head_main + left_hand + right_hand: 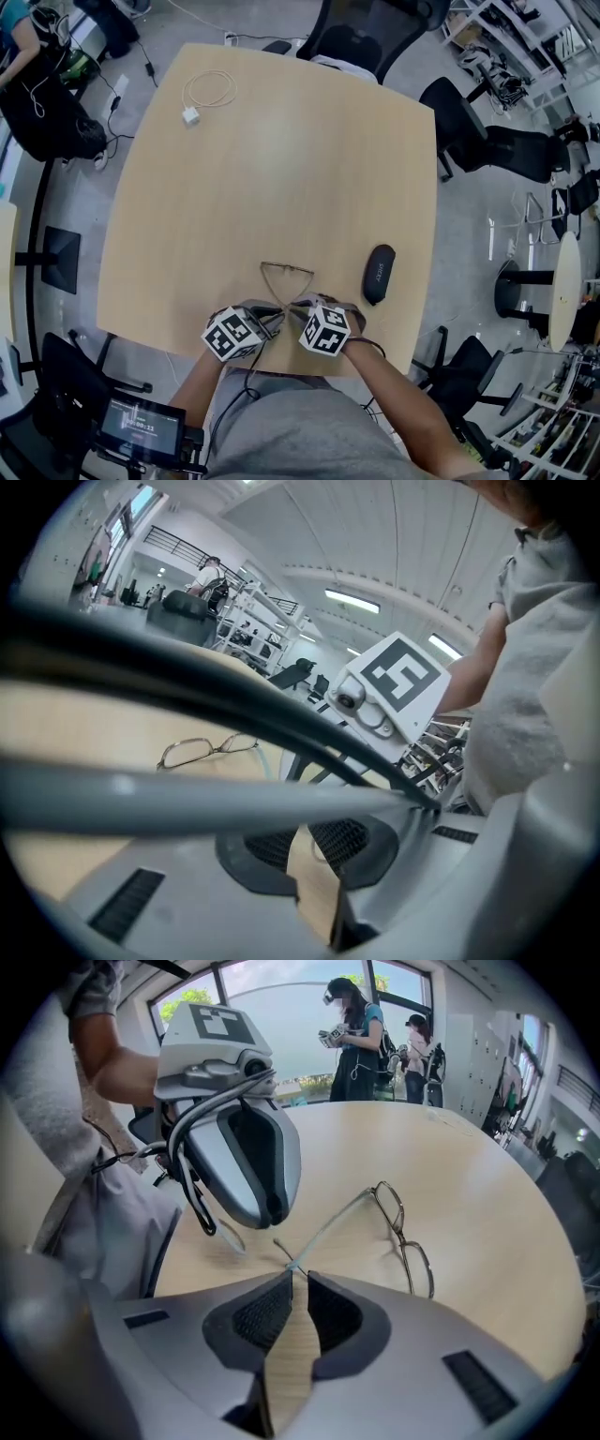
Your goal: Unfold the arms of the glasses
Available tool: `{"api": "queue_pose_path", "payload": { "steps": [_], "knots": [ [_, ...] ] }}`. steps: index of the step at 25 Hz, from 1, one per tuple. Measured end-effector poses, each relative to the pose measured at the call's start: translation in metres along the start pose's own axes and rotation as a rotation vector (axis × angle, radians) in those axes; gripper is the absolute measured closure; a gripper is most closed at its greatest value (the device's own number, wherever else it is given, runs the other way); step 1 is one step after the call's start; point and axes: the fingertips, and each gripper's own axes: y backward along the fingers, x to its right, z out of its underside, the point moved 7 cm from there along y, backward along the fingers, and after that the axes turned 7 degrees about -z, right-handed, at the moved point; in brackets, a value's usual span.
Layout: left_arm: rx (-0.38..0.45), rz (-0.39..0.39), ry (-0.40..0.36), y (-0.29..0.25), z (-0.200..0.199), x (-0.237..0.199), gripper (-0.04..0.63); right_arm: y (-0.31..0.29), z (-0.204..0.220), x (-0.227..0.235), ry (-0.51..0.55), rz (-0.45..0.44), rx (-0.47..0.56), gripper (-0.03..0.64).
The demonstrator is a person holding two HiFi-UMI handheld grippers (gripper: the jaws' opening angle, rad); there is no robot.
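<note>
Pale tabletop | glasses near our edge | left gripper and right gripper narrowly parted at the arm tips, pinching nothing | frame thin, light, springy, fragile: we'd take each arm near its tip

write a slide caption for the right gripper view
Right gripper at the arm tip of wire-rimmed glasses on a tan table, left gripper close alongside.

Thin wire-framed glasses lie by the table's near edge, arms swung out, tips converging.
</note>
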Motion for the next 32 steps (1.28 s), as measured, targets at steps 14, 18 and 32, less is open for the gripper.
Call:
{"api": "queue_pose_path", "payload": {
  "steps": [14,18,32],
  "knots": [
    [0.028,0.034,0.237,-0.028,-0.018,-0.043,0.586,-0.022,-0.01,-0.002,0.045,-0.084,-0.015,0.494],
    [-0.105,0.049,0.248,-0.035,-0.012,-0.046,0.588,-0.021,-0.012,-0.006,0.048,-0.111,-0.034,0.494],
    [-0.347,0.007,-0.012,-0.046,-0.004,-0.034,0.588,-0.012,0.004,-0.011,0.06,-0.179,-0.1,0.494]
  ]
}}
